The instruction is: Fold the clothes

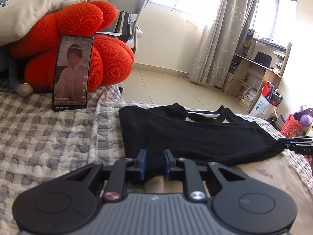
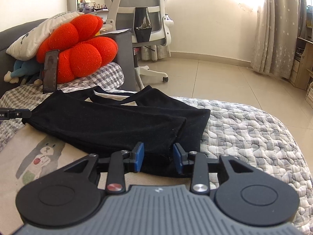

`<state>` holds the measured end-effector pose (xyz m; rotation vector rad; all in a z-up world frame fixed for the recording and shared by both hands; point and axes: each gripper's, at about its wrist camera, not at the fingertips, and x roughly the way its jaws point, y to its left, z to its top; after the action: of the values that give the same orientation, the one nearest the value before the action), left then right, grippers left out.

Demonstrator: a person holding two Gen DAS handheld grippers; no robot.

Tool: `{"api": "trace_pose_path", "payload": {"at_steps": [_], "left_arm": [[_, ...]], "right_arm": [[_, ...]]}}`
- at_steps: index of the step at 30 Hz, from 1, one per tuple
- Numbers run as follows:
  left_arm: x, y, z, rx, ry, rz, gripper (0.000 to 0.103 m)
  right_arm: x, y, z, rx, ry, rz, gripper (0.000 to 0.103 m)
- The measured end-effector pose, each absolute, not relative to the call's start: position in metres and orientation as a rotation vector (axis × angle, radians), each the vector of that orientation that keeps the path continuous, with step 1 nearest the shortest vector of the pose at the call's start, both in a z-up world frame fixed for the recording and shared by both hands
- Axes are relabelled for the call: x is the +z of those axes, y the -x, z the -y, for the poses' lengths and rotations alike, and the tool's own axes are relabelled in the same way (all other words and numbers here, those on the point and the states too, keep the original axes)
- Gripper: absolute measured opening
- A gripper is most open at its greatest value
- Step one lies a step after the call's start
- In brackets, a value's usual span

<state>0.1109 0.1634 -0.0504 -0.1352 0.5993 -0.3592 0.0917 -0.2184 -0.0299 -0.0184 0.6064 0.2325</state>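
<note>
A black garment (image 1: 195,137) (image 2: 117,121) lies folded on the checked quilt (image 1: 49,137), its near hem partly over a beige cloth with a cartoon print (image 2: 39,152). At the hem's left end my left gripper (image 1: 155,163) is shut on the black fabric, which fills the gap between its blue pads. In the right wrist view that gripper (image 2: 21,114) shows at the far left with the cloth corner drawn to its tip. My right gripper (image 2: 158,156) is at the hem's right end. Its pads stand apart, and the fabric lies loose between them.
A phone (image 1: 73,72) with a lit screen leans on a red cushion (image 1: 82,29) at the bed's far left, under a pale pillow (image 1: 29,9). Beyond the bed edge are tiled floor (image 2: 215,78), an office chair (image 2: 140,19) and a wooden desk (image 1: 260,68).
</note>
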Motion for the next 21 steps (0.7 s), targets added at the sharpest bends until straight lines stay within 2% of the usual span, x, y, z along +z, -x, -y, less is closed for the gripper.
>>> {"api": "trace_pose_path", "payload": {"at_steps": [21], "left_arm": [[-0.06, 0.004, -0.155, -0.361, 0.153, -0.716, 0.02]], "right_arm": [[-0.046, 0.033, 0.248, 0.178, -0.088, -0.751, 0.04]]}}
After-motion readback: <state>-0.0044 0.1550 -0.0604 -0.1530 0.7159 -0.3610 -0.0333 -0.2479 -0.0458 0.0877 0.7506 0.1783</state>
